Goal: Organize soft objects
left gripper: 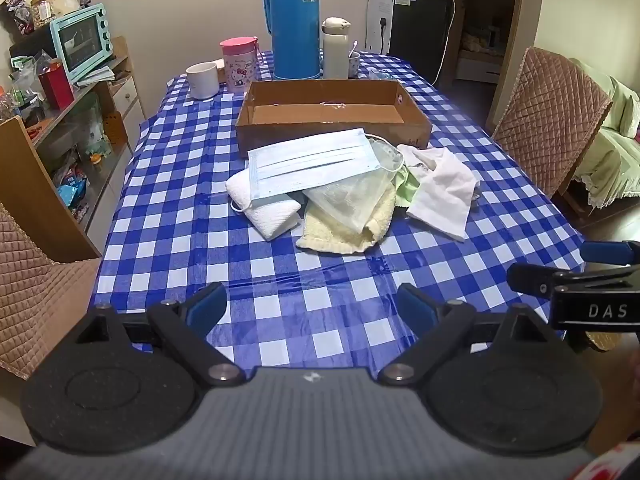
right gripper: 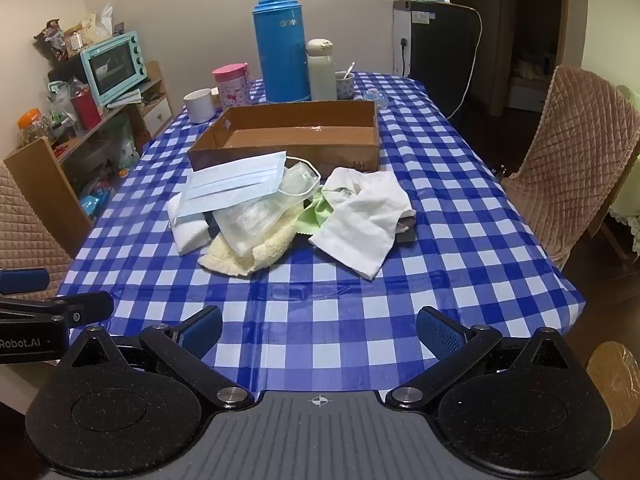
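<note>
Both grippers, left gripper (left gripper: pixel 312 308) and right gripper (right gripper: pixel 320 332), jaws spread wide, empty, hovering over counter (left gripper: pixel 280 280) near edge. Soft pile untouched: face mask (left gripper: pixel 316 162) topmost, just before empty cardboard box (left gripper: pixel 332 110). We judge start; next, reach, pinch mask, lift to box.

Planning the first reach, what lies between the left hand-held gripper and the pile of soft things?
Only bare checked tablecloth, seen in the left wrist view, between the left hand-held gripper and the pile.

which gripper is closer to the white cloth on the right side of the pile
Right, by a little. The white cloth lies almost straight ahead of the open right gripper; from the open left gripper it sits ahead and off to the right.
</note>
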Available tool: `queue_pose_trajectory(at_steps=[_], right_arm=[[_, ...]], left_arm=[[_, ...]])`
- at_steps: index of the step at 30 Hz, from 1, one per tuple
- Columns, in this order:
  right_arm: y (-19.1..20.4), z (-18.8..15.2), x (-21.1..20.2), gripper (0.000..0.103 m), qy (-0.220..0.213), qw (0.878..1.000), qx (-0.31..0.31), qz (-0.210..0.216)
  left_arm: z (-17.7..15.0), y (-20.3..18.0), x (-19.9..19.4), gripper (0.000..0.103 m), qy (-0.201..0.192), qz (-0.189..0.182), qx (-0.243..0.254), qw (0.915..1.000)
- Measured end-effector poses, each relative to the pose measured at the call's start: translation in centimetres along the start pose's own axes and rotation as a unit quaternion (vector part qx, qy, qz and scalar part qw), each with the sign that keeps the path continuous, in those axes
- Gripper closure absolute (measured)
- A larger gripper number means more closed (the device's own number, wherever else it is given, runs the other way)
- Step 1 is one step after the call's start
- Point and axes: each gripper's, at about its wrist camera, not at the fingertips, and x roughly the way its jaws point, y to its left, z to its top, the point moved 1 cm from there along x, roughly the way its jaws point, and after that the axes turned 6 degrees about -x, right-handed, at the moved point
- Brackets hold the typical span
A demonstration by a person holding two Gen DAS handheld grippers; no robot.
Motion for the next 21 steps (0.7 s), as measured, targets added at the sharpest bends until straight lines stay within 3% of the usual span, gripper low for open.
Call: queue_pose_trajectory(at_steps=[21], right_arm=[[-0.1, 0.19, 0.14, 0.0, -0.001, 1.0, 0.001, 0.0]], left_arm=[[-0.01, 0.04, 0.02, 0.012, 0.001, 0.0, 0.0, 1.0]])
